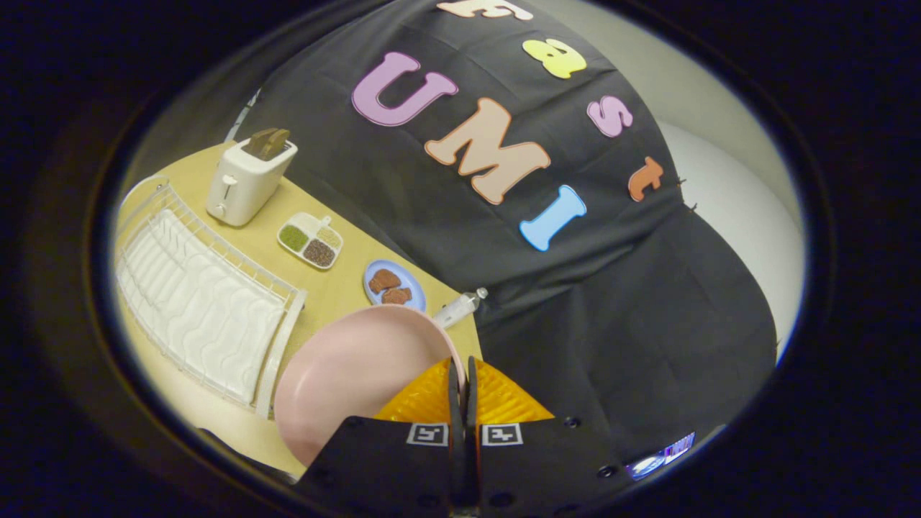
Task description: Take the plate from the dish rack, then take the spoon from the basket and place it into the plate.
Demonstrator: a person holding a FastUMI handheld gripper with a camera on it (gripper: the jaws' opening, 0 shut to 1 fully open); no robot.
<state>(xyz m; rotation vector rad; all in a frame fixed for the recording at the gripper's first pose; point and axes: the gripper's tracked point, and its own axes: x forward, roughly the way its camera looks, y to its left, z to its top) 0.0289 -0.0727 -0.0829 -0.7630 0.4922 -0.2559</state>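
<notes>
From my remote station: a white dish rack (205, 316) lies empty on the wooden table (331, 288), toaster (245, 180) behind, beside a seasoning tray (311, 241) and blue plate (394, 284); my gripper (463, 374) pinches the pink plate (352, 370) by its rim, held aloft.

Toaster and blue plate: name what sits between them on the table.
In the gripper view, a divided snack tray sits between the toaster and the blue plate.

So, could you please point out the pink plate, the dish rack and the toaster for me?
pink plate (352, 370), gripper view, on its inner face.
dish rack (216, 316), gripper view, on its ridged white floor.
toaster (241, 188), gripper view, on its white side.
</notes>
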